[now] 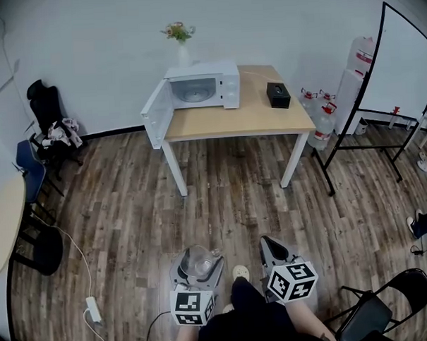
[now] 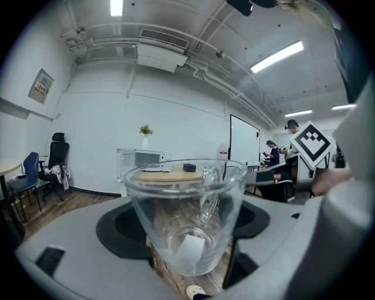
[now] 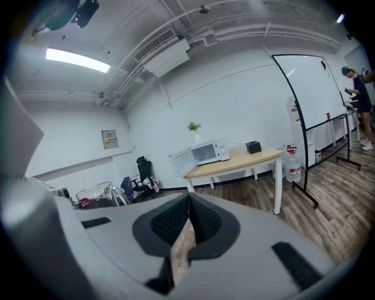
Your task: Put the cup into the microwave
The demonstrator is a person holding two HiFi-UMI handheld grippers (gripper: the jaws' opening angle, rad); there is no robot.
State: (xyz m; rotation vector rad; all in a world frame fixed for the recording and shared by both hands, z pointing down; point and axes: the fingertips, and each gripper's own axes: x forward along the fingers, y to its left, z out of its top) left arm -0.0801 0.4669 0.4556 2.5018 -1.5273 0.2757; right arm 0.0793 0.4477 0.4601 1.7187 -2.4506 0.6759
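A clear glass cup [image 2: 187, 214] with a handle sits between the jaws of my left gripper [image 2: 190, 234], which is shut on it; in the head view the cup [image 1: 198, 261] shows low and near, over the wooden floor. My right gripper [image 1: 273, 252] is beside it, shut with nothing held, its pads meeting [image 3: 188, 225]. The white microwave [image 1: 196, 89] stands on the far wooden table [image 1: 246, 115], its door [image 1: 156, 113] swung open to the left and its cavity showing. It also appears far off in the left gripper view [image 2: 140, 161] and the right gripper view [image 3: 205, 153].
A black box [image 1: 278, 95] sits on the table right of the microwave, a vase of flowers [image 1: 181, 44] behind it. Office chairs [image 1: 49, 120] stand at left, a whiteboard stand [image 1: 380, 95] and water bottles [image 1: 324, 115] at right, a folding chair [image 1: 382, 307] near right.
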